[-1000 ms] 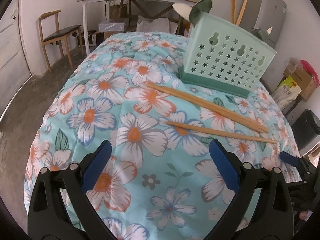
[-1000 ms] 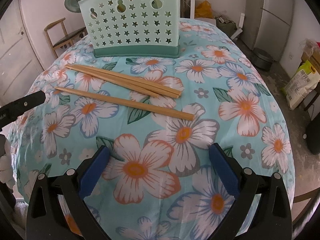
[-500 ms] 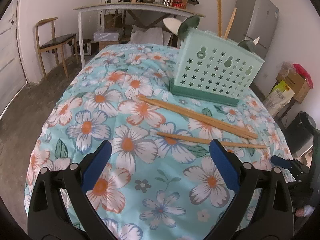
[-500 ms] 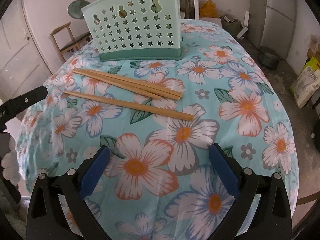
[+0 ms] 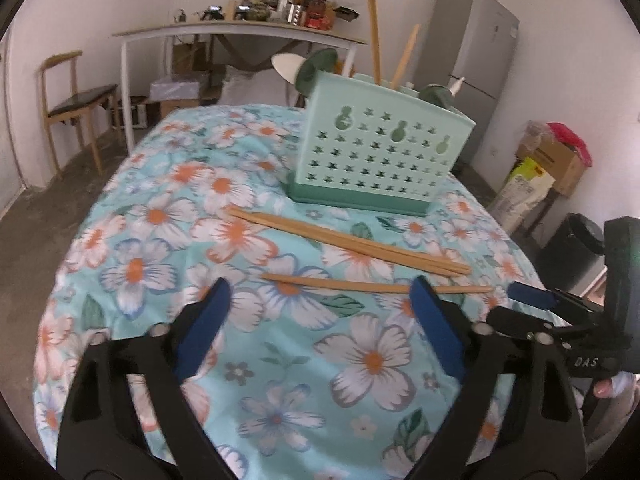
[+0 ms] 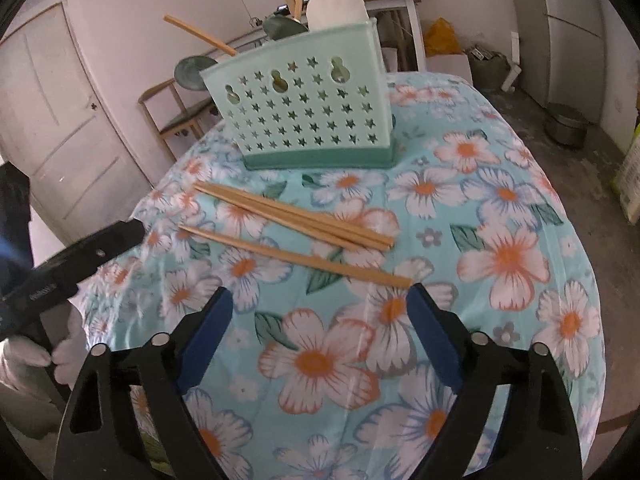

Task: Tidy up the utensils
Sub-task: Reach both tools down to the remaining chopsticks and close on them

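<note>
On your far left a wooden chair (image 5: 68, 100) stands by the wall, and beside it a long white side table (image 5: 240, 34) carries clutter. Your left hand-held gripper (image 5: 320, 320) hovers over the flowered tabletop (image 5: 160, 216), its blue pads well apart but closing, with nothing between them. Just beyond its tips lies a single chopstick (image 5: 372, 285), and past that a pair of chopsticks (image 5: 348, 242) lying touching each other. Behind them stands the mint utensil holder (image 5: 380, 156), upright (spoons and more chopsticks already poke from its top). Nothing blocks the way from the chopsticks to the holder. A grey fridge (image 5: 480, 60) stands further right. Your right hand-held gripper (image 6: 320, 320) is likewise wide but closing on nothing, the single chopstick's end just beside its right pad.
</note>
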The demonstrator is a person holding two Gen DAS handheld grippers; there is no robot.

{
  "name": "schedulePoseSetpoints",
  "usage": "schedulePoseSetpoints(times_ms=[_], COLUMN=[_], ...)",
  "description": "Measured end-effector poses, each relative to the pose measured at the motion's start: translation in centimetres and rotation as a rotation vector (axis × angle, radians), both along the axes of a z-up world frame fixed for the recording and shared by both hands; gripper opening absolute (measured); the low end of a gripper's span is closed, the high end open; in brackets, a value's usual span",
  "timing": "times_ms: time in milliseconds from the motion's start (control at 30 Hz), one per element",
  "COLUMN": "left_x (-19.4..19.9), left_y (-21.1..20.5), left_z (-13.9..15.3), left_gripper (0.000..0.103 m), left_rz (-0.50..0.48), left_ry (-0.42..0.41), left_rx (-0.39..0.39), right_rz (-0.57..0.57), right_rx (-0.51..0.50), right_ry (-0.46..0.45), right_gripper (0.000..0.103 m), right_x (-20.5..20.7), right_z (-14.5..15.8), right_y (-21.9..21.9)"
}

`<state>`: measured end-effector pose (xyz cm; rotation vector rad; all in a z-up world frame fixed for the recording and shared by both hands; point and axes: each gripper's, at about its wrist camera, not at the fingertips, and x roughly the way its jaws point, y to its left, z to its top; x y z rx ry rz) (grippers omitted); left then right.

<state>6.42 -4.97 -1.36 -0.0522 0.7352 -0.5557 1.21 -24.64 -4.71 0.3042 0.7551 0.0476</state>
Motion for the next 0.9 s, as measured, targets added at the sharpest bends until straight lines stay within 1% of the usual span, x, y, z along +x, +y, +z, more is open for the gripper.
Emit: schedulePoseSetpoints(times_ms=[67,133,167,200,233,300,367,400,433,500,567,600,667,733,767,833,900], left_x=[0.5,1.5,2.1,2.6,3.0,4.5,5.4,6.1,6.3,6.9,7.4,7.5,7.8,7.9,7.9,8.0,7.9], left_y=[-0.1,-0.1,-0.1,0.0,0.0,0.3,0.5,0.9,1.0,1.2,1.1,1.0,0.7,0.5,0.8,1.2,1.5], left_z=[-0.4,-1.2,-1.7,-2.2,-2.7,-4.5,-5.9,-6.7,-7.1,-7.7,-8.0,-8.0,-8.0,-8.3,-8.3,-8.9,-8.7], left_gripper=[0.07,0.061,0.058,0.052,0.049,0.045,0.042,0.039,0.036,0.035,0.035,0.034,0.03,0.017,0.014,0.012,0.012], left_rz=[-0.014,-0.026,-0.029,-0.031,-0.028,-0.002,0.029,0.062,0.082,0.116,0.152,0.168,0.2,0.247,0.265,0.291,0.29], left_ry=[0.039,0.115,0.165,0.215,0.254,0.396,0.486,0.531,0.554,0.601,0.633,0.639,0.649,0.666,0.676,0.703,0.699], left_rx=[-0.03,-0.095,-0.137,-0.178,-0.208,-0.321,-0.4,-0.457,-0.488,-0.551,-0.586,-0.59,-0.585,-0.582,-0.582,-0.624,-0.622], right_rz=[0.003,0.009,0.01,0.01,0.008,0.001,-0.005,-0.007,-0.007,-0.007,-0.006,-0.006,-0.004,-0.002,-0.002,-0.005,-0.011], right_rx=[0.012,0.025,0.026,0.027,0.03,0.039,0.049,0.053,0.058,0.067,0.078,0.083,0.092,0.092,0.091,0.089,0.092], right_ry=[-0.01,-0.011,-0.01,-0.006,-0.002,0.002,0.006,0.008,0.012,0.019,0.024,0.025,0.025,0.023,0.022,0.015,0.012], right_gripper=[0.08,0.078,0.078,0.077,0.077,0.076,0.075,0.075,0.075,0.074,0.073,0.073,0.072,0.071,0.071,0.071,0.071], right_x=[0.0,0.0,0.1,0.2,0.3,0.4,0.5,0.6,0.6,0.7,0.8,0.8,0.8,0.6,0.5,0.1,-0.2], right_z=[0.1,0.0,0.0,-0.2,-0.3,-0.5,-0.7,-0.8,-1.0,-1.3,-1.6,-1.6,-1.7,-1.6,-1.6,-1.3,-1.1], right_y=[-0.1,-0.3,-0.4,-0.4,-0.6,-0.9,-1.2,-1.3,-1.4,-1.5,-1.5,-1.5,-1.5,-1.4,-1.4,-1.4,-1.6])
